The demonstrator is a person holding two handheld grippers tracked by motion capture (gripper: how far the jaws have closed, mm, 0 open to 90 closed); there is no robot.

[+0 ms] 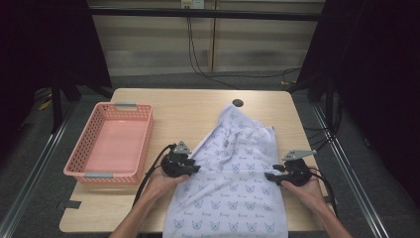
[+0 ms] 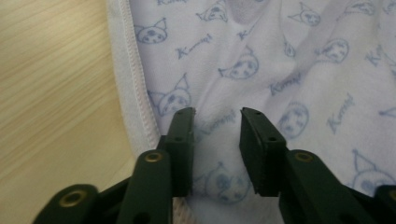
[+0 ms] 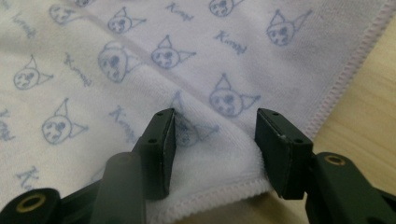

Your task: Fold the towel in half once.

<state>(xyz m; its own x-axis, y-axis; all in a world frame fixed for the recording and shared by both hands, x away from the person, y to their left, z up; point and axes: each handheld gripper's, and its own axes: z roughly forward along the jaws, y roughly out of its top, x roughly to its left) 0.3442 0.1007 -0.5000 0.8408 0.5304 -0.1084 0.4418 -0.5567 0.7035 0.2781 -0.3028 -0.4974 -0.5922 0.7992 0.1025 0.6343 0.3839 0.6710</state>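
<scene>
- Towel (image 1: 233, 183), white with pale blue cat faces and script, is lying spread over the right half of the bench (image 1: 183, 111), its near end hanging over the front edge and its far end rumpled into a point near a dark round hole (image 1: 237, 103) in the bench top.
- Left claw (image 1: 190, 168) is sitting at the towel's left edge, held in the person's left hand (image 1: 161, 183), with a cable (image 1: 148, 173) trailing from it.
- In the left gripper view, the left claw (image 2: 217, 140) is standing with its jaws parted over the cloth just inside the stitched hem (image 2: 133, 88); a low ridge of towel is lying between the jaws, and the pads are not pressing on it.
- Right claw (image 1: 270, 175) is resting at the towel's right edge, held in the right hand (image 1: 304, 191).
- In the right gripper view, the right claw (image 3: 215, 149) is spread wide, with a folded-over corner of towel lying between the jaws; the pads are standing beside the fold without squeezing it.
- Pink basket (image 1: 91, 136) is sitting at the bench's left side, well apart from the towel.
</scene>
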